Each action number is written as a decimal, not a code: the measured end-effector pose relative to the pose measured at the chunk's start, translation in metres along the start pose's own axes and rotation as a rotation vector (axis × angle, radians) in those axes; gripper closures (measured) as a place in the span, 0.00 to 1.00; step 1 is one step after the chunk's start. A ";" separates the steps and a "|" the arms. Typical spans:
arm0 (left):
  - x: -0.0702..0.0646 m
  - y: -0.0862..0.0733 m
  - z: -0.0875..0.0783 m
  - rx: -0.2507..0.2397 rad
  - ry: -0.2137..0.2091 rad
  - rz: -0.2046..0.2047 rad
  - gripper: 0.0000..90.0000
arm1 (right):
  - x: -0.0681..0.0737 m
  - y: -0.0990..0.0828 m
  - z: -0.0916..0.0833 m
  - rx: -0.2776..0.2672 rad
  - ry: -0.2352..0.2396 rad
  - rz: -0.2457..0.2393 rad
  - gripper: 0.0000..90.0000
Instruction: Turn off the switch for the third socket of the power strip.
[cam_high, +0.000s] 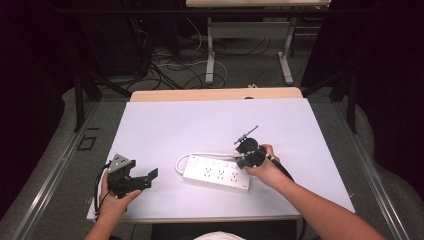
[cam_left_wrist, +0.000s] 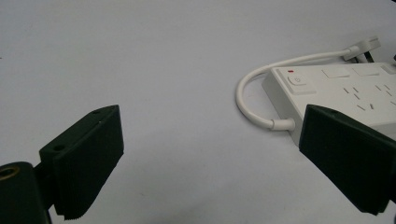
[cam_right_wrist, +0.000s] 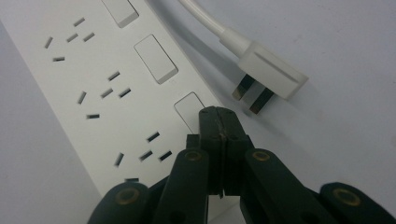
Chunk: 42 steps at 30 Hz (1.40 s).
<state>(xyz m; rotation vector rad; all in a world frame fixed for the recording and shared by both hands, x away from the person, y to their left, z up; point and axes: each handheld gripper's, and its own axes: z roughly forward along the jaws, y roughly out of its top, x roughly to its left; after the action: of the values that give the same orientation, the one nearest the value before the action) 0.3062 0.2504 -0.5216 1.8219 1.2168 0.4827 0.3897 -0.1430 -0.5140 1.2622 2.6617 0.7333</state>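
A white power strip lies on the white table cover, right of centre, with a row of rocker switches along one edge. Its short white cable loops from the left end round behind it to a flat plug, which lies loose on the cover beside the strip. My right gripper is shut, jaws pressed together with nothing between them. Its tips rest at a switch near the strip's right end. My left gripper stands open and empty, low over the cover left of the strip.
The white cover spans the table, with the wooden table edge showing at the far side. Beyond it are a floor with loose cables and another table's legs. A switch with a red mark is at the strip's left end.
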 end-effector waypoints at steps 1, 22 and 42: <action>0.000 0.000 0.000 0.000 0.000 -0.001 0.07 | -0.001 0.000 0.000 -0.004 0.005 -0.005 1.00; 0.000 0.000 0.000 0.001 0.001 -0.004 0.07 | -0.004 0.000 -0.004 -0.018 0.009 0.006 0.93; 0.000 0.000 0.001 -0.002 0.002 -0.005 0.08 | -0.005 0.002 -0.009 0.007 0.001 0.023 0.81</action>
<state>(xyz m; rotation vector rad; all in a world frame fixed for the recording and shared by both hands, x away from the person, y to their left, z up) 0.3067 0.2505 -0.5223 1.8165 1.2216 0.4822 0.3920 -0.1490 -0.5051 1.2973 2.6568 0.7284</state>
